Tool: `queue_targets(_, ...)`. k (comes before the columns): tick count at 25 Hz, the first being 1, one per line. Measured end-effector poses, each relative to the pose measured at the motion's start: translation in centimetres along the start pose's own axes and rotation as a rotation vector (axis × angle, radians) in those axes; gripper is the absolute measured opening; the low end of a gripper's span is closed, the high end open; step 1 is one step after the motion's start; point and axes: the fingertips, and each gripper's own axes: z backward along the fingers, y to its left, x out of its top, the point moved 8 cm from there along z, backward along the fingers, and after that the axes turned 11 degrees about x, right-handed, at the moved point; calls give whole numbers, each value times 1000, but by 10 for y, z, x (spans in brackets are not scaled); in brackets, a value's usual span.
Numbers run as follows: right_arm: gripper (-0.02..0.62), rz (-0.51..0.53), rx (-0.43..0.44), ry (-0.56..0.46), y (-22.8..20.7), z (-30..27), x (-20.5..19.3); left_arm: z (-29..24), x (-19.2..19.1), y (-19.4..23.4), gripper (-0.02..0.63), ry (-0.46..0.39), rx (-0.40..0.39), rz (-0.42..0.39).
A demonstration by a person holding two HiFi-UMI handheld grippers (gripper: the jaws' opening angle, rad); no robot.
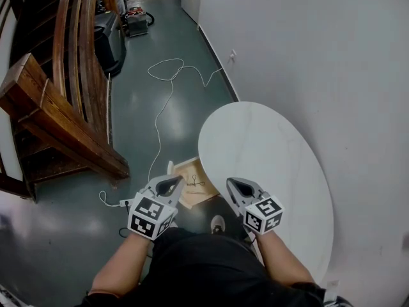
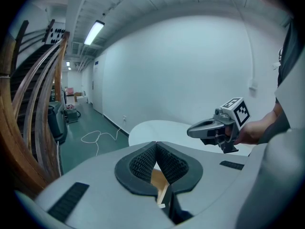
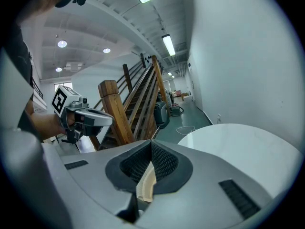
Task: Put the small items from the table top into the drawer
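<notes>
The left tongs and the right tongs are both pressed together, pinching nothing. The open drawer lies just ahead of and below them, between the two and nearer the left, jutting from under the desk. No small items show on the desk; something small and dark lies in the drawer.

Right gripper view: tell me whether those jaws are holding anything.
No, the right gripper has its jaws closed tip to tip with nothing between them.
</notes>
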Motion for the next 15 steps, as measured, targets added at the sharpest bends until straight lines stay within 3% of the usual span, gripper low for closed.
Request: queue_targets(15,8,0,2,5,1,0,-3,1,-1,-1,15,1,0,3)
